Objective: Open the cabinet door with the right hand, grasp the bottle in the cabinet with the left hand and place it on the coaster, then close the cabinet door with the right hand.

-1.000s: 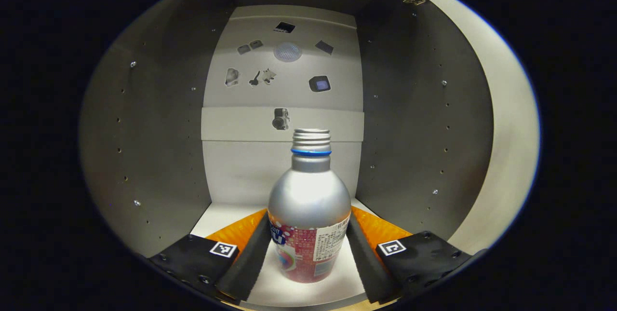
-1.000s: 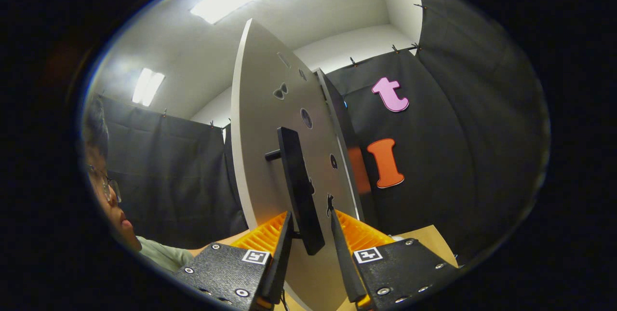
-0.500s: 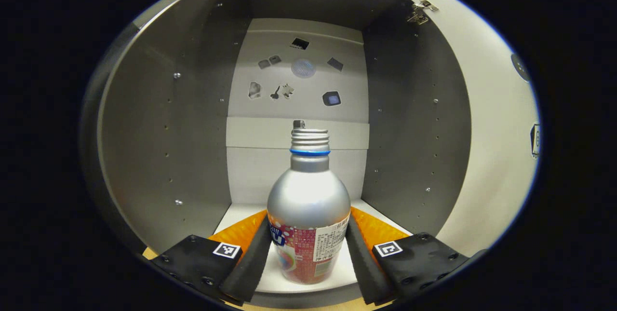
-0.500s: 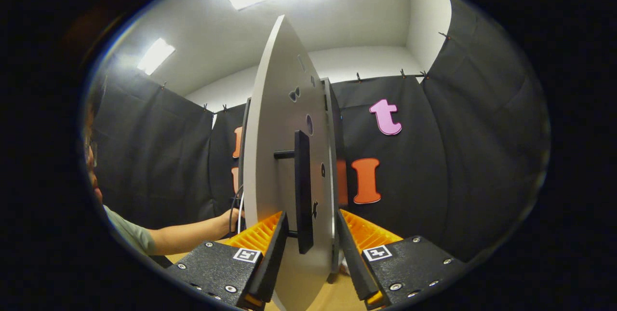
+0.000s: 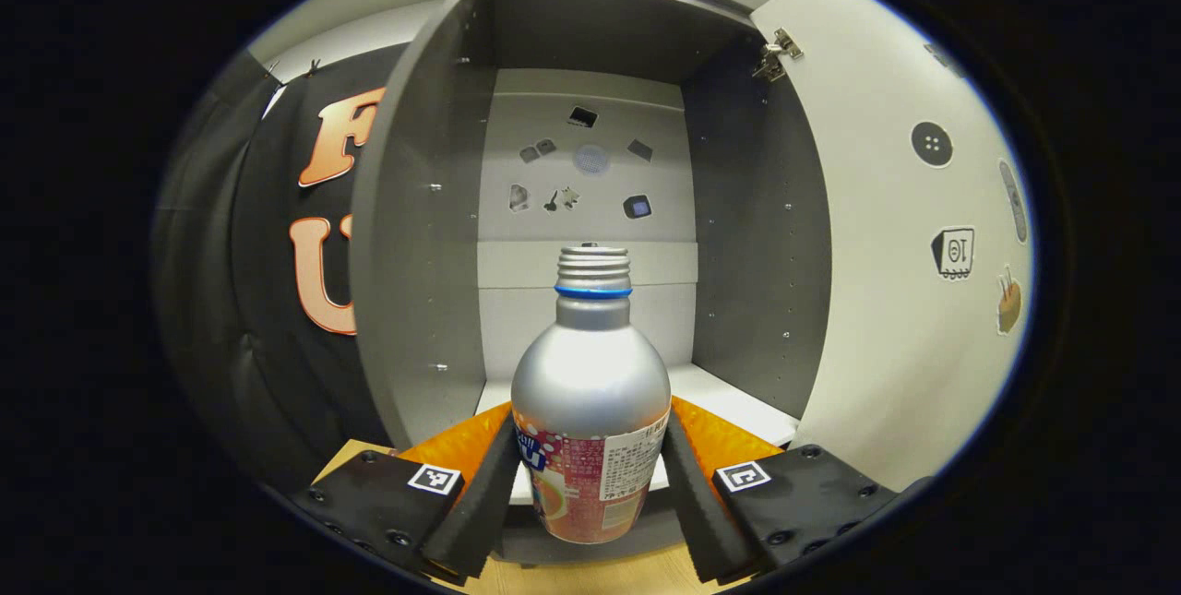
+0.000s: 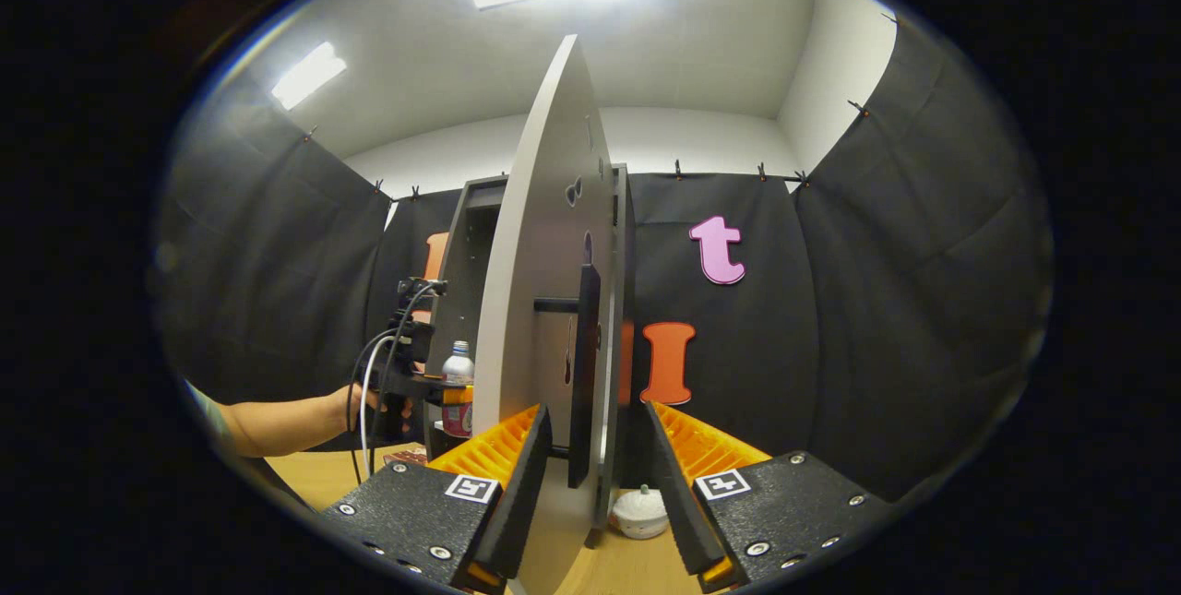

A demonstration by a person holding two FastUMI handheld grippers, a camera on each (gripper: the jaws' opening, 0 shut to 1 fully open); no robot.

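A silver bottle [image 5: 590,374] with a blue neck ring and a red label sits between my left gripper's [image 5: 590,447] fingers, which are shut on its body. It hangs just in front of the grey cabinet's [image 5: 424,254] shelf edge, outside the opening. The white door [image 5: 886,254] stands open on the right. In the right gripper view the door [image 6: 535,281] is seen edge-on. Its black handle [image 6: 581,364] stands between my right gripper's [image 6: 595,415] fingers, which are open and apart from it. Farther left, a hand holds the bottle [image 6: 457,383] by the cabinet.
A wooden table [image 6: 341,475] runs under the cabinet. A small white round object [image 6: 639,510] lies on it near the door's foot. A flat reddish-brown thing [image 6: 406,457] lies on the table below the bottle. Stickers dot the cabinet's back wall [image 5: 581,180].
My left gripper has drawn back out of the cabinet with the bottle. The right gripper view now shows the cabinet and the bottle beside the door.
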